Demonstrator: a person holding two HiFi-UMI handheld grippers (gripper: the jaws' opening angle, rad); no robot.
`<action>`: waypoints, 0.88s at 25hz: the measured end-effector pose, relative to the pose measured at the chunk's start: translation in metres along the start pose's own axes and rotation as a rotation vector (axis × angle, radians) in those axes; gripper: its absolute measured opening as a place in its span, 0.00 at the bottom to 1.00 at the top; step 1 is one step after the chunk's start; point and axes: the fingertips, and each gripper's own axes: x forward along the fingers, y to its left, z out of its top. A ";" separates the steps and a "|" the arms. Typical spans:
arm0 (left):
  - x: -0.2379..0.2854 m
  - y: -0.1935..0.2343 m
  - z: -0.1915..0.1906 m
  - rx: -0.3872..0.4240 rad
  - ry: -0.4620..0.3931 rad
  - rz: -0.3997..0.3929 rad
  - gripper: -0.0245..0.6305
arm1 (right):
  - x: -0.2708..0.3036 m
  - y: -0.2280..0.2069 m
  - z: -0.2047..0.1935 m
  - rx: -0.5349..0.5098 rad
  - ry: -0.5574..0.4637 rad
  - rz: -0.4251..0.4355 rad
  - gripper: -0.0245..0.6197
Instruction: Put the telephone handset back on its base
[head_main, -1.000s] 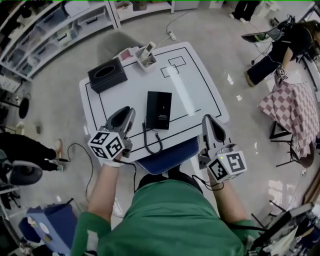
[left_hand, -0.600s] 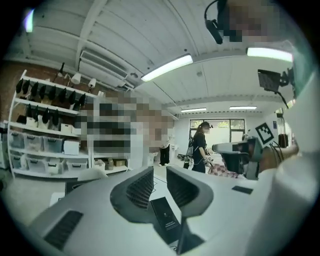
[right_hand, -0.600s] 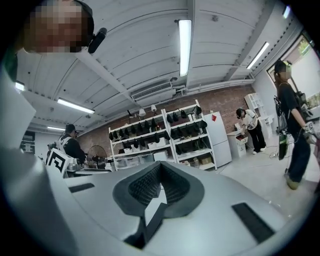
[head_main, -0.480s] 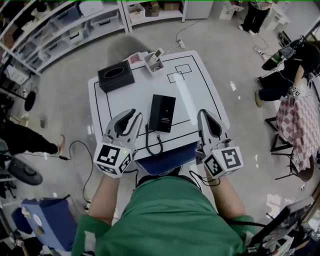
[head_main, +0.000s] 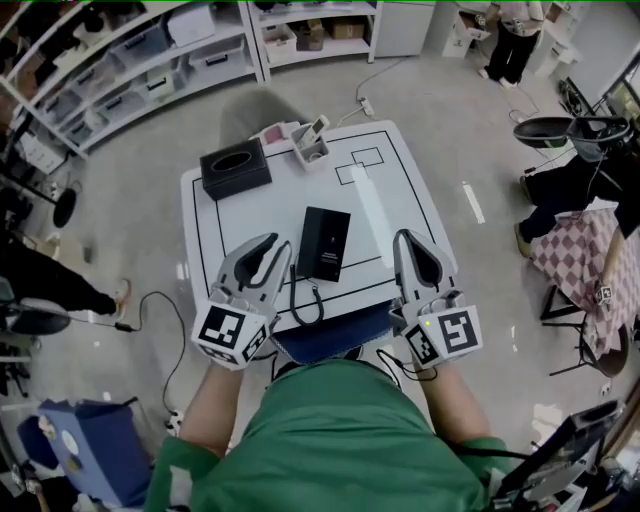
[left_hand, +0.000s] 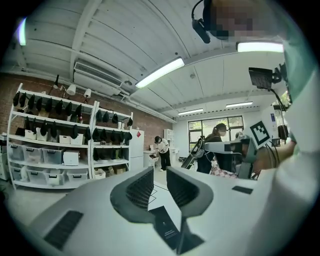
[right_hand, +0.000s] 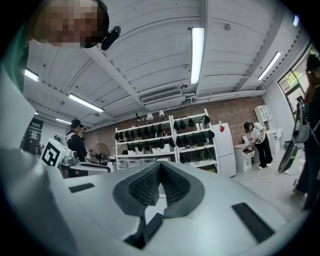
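Observation:
A flat black telephone (head_main: 323, 243) lies on the white table (head_main: 400, 190), near its front middle. Its black cord (head_main: 300, 295) loops toward the front edge. I cannot tell the handset from the base. My left gripper (head_main: 265, 250) hovers just left of the telephone, its jaws a narrow gap apart and empty. The left gripper view shows that gripper (left_hand: 160, 172) with the telephone (left_hand: 165, 226) below its tips. My right gripper (head_main: 408, 245) is to the right of the telephone. The right gripper view shows its pads (right_hand: 160, 167) meeting, with nothing held.
A black tissue box (head_main: 235, 168) stands at the table's back left. A small white holder (head_main: 312, 142) with a pale device in it is at the back middle. A white strip (head_main: 365, 200) lies right of the telephone. Shelving lines the far wall, and people stand around.
The head view has shifted, so the table sits more central. Both grippers stay near the front edge, and the right one has drawn slightly closer to the telephone.

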 end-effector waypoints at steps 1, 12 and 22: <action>0.000 0.000 0.001 0.004 -0.002 0.000 0.17 | 0.000 0.000 0.001 -0.005 -0.001 0.000 0.07; 0.001 0.000 0.001 -0.002 -0.012 0.000 0.17 | 0.003 -0.005 0.000 -0.007 0.007 -0.004 0.07; 0.004 0.005 -0.003 0.001 -0.011 -0.001 0.17 | 0.007 -0.010 -0.006 -0.014 0.015 -0.006 0.07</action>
